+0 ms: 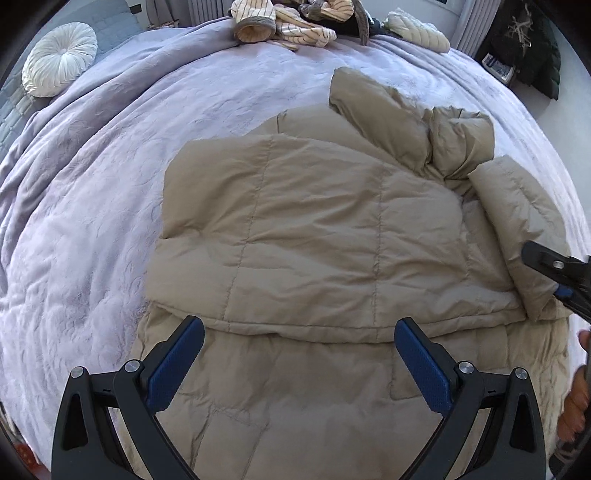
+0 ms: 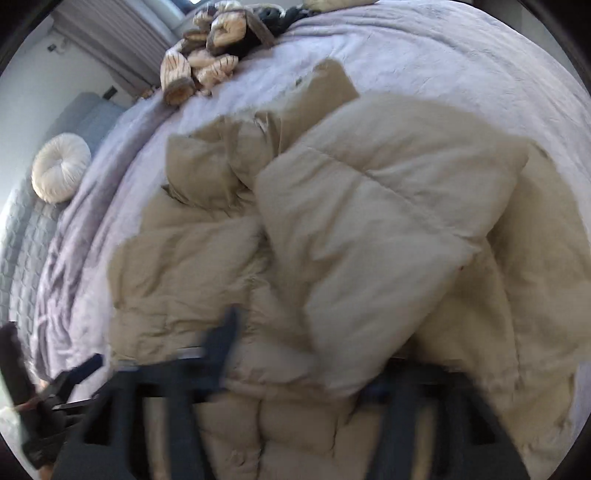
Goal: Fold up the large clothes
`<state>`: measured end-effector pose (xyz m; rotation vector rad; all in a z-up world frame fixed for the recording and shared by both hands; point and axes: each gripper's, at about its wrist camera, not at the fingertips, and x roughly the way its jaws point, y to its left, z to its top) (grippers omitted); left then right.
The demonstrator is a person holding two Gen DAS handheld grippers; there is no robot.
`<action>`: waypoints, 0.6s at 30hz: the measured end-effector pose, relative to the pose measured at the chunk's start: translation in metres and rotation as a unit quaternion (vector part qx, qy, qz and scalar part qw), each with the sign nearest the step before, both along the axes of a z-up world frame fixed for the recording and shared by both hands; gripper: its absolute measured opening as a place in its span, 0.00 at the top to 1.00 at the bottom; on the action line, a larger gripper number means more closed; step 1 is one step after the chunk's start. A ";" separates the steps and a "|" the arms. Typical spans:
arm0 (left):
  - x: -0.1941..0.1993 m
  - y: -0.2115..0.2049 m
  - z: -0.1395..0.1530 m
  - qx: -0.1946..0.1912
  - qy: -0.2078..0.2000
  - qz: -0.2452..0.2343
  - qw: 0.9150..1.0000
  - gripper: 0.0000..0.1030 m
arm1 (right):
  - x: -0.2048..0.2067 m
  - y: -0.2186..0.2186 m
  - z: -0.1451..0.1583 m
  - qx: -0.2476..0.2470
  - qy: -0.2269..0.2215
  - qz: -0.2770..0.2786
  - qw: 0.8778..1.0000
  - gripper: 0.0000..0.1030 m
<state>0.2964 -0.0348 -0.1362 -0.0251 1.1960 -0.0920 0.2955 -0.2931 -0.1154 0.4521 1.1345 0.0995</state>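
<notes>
Left wrist view: sharp; the beige puffer jacket [image 1: 314, 229] lies flat on the lilac bedspread [image 1: 92, 221], one sleeve [image 1: 517, 229] turned in over its right side.
Right wrist view: blurred; that sleeve [image 2: 376, 236] lies as a pale slab across the jacket.
Edges: striped clothes [image 1: 288, 22] heaped at the bed's far edge, a round white cushion [image 1: 59, 59] at its far left corner.
Room: bare bedspread left of and beyond the jacket.
Left gripper [image 1: 299, 354]: jaws apart, empty, over the jacket's near half.
Right gripper [image 2: 303, 354]: jaws apart, sleeve fabric lying between them, not clamped.
</notes>
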 end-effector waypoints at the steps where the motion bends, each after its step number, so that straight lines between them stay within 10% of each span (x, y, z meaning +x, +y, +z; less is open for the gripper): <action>1: 0.001 0.000 0.001 -0.003 -0.002 0.000 1.000 0.00 | -0.004 -0.002 0.006 0.006 -0.006 -0.006 1.000 0.27; 9: 0.006 0.015 0.008 -0.035 -0.009 0.016 0.999 0.00 | -0.014 -0.071 0.013 0.085 -0.018 -0.157 0.984 0.28; 11: 0.008 0.025 0.010 -0.060 -0.010 0.023 0.998 0.00 | -0.009 -0.089 0.003 0.128 -0.016 -0.202 0.971 0.47; 12: 0.009 0.032 0.012 -0.078 -0.013 0.026 0.997 0.00 | -0.005 -0.095 0.000 0.142 -0.014 -0.216 0.966 0.74; 18: 0.022 0.070 0.020 -0.218 -0.010 0.047 0.975 0.00 | 0.032 -0.033 0.039 0.087 -0.076 -0.061 0.991 0.87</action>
